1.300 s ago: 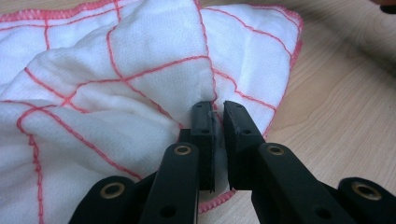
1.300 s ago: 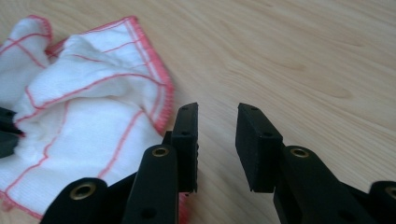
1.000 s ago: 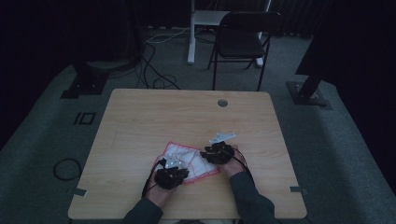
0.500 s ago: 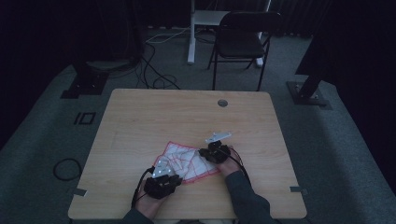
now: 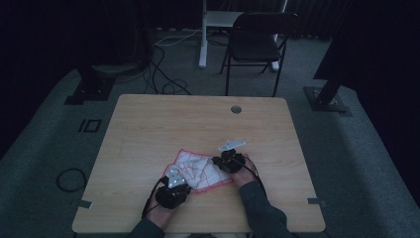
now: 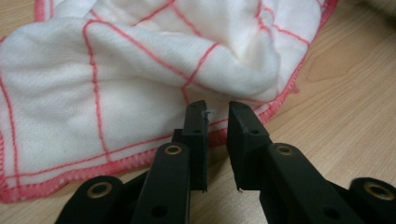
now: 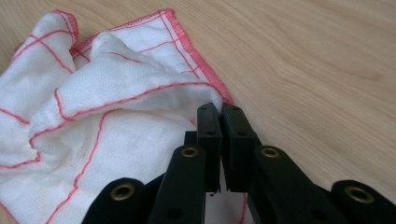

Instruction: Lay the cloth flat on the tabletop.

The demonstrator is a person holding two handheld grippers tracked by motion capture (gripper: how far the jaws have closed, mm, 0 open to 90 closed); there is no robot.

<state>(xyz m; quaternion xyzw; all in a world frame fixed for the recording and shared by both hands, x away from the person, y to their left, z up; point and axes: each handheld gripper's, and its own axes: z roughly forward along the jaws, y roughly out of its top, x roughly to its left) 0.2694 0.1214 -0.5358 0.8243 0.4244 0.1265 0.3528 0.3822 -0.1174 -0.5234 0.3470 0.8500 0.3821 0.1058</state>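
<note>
Pinching one edge of a crumpled cloth (image 5: 200,168) while the other tool waits beside it.

On the wooden bench (image 5: 148,129), near the person's side, the white cloth with red lines lies rumpled between both hands. The right tool (image 7: 220,108) is clenched on the cloth's red hem at a raised fold. The left tool (image 6: 217,106) is released, its jaws a little apart just off the near hem and holding nothing. A likely slip: the right grip takes only a thin bit of edge, so a pull could free it. If the left tool closes short of the hem, it catches nothing and the cloth bunches further.
</note>
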